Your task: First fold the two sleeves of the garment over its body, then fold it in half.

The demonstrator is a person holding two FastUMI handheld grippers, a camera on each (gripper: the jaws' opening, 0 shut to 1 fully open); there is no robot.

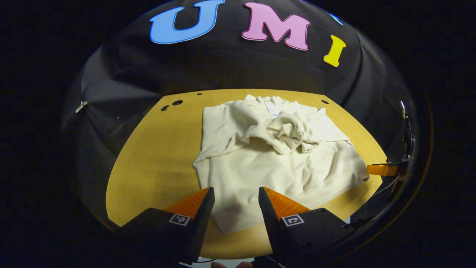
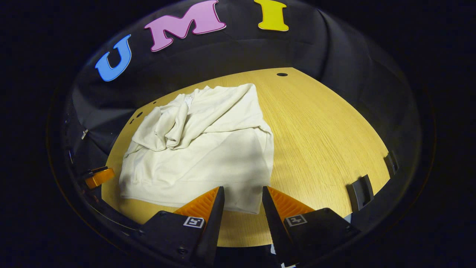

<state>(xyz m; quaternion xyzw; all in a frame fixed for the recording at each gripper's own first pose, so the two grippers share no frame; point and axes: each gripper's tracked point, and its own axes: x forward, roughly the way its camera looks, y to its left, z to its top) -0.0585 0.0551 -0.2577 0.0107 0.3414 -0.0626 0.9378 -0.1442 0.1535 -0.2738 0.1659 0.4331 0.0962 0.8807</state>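
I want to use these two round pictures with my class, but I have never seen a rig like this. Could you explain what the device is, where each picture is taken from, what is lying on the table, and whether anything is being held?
There is no robot here: a person holds a two-finger tool in each hand. A camera rides on each tool and looks forward along its jaws, so each picture is that tool's own view.

In the left gripper view, the left gripper shows at the bottom; in the right gripper view, the right gripper does.

On the wooden table lies a cream garment, also seen in the right gripper view. Its sleeves are already folded across its body, bunched near the collar. The fold in half is not yet done.

Nothing is held: both pairs of jaws stand open near the garment's near edge.
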